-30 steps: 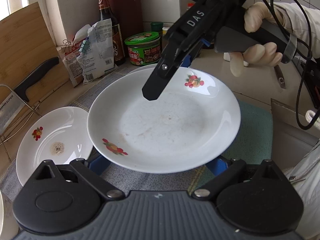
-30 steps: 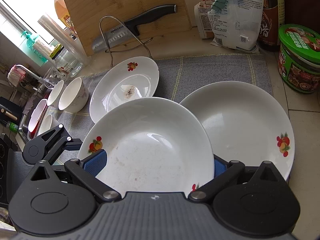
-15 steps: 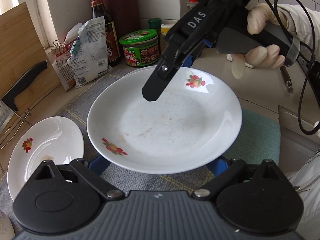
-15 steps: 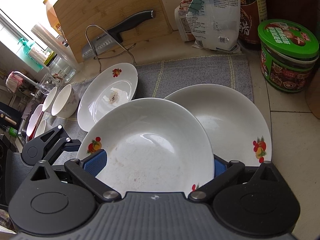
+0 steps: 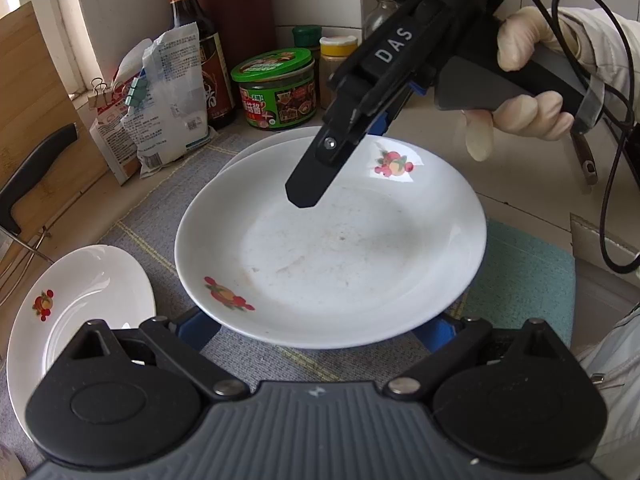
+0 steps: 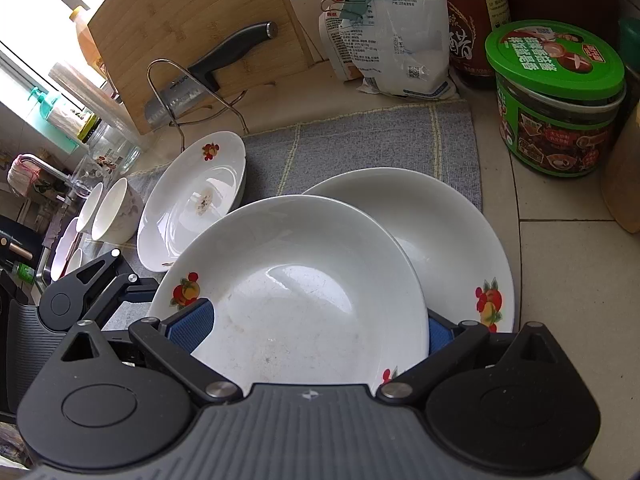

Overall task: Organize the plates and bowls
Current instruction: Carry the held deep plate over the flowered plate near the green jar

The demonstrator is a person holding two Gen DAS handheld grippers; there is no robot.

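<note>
White plate (image 6: pixel 304 280) between the right claw's (image 6: pixel 308 328) blue pads (image 6: pixel 192 320) carries red-and-orange fruit prints; beyond it a grey mat (image 6: pixel 360 148) with yellow lines, right of that a green-lidded jar (image 6: pixel 556 96), left a tan bamboo board (image 6: pixel 192 20)

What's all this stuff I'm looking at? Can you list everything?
held plate: one, white with fruit prints, lifted over the mat
lower plate: one, white, on the mat under the held plate
small plate: one, white, stained, on the mat by the rack
bowls: about four, white, far end by the sink
mat: one, grey, on the counter
cloth: one, teal, beside the mat
board: one, wooden, leaning by the window
knife: one, black handle, in a wire rack
bags: two, clipped, at the back
bottle: one, dark, behind the jar
jar: one, green lid
left gripper: open, under the held plate
right gripper: pinching its rim
hand: gloved, holding the right gripper
</note>
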